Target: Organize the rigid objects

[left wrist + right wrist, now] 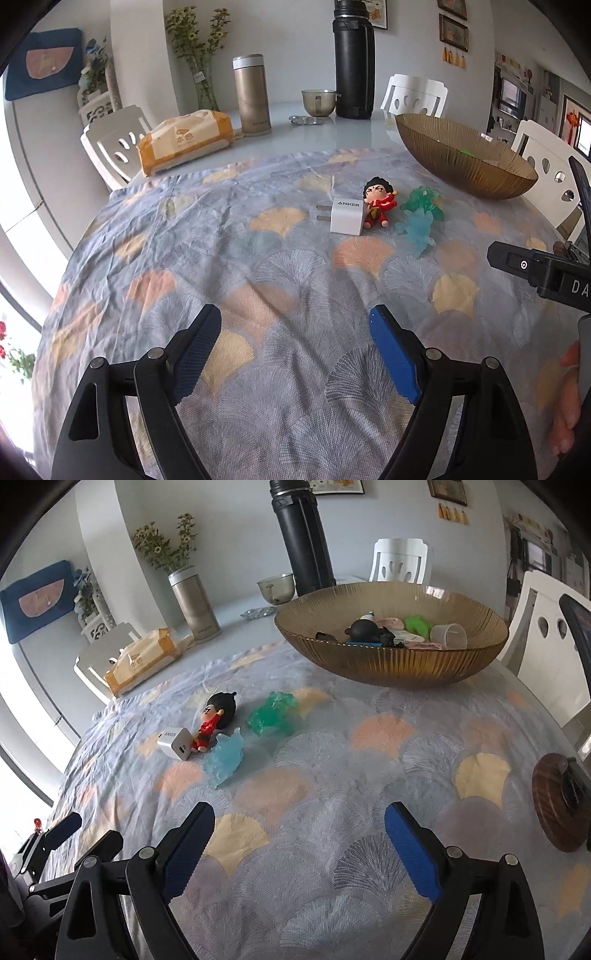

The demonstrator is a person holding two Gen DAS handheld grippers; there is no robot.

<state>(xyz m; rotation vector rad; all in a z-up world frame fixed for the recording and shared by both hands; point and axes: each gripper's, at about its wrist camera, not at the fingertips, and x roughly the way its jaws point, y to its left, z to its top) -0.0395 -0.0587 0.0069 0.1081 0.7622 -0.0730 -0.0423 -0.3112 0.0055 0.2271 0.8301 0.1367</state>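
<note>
Left gripper (295,325) and right gripper (300,821), nearest the lens, hover over the patterned tablecloth (221,258) with jaws spread wide, grasping nothing. Mid-cloth lies a cluster: white Anker charger (347,220) on its side, touching a red-clad figurine (378,201) that leans against it; just beside them a translucent blue toy (224,757) and a translucent green toy (269,712). Beyond, an amber ribbed glass bowl (391,661) holds a black figure, a white cup and other small items. A tissue pack (184,142) lies at the table's far left.
</note>
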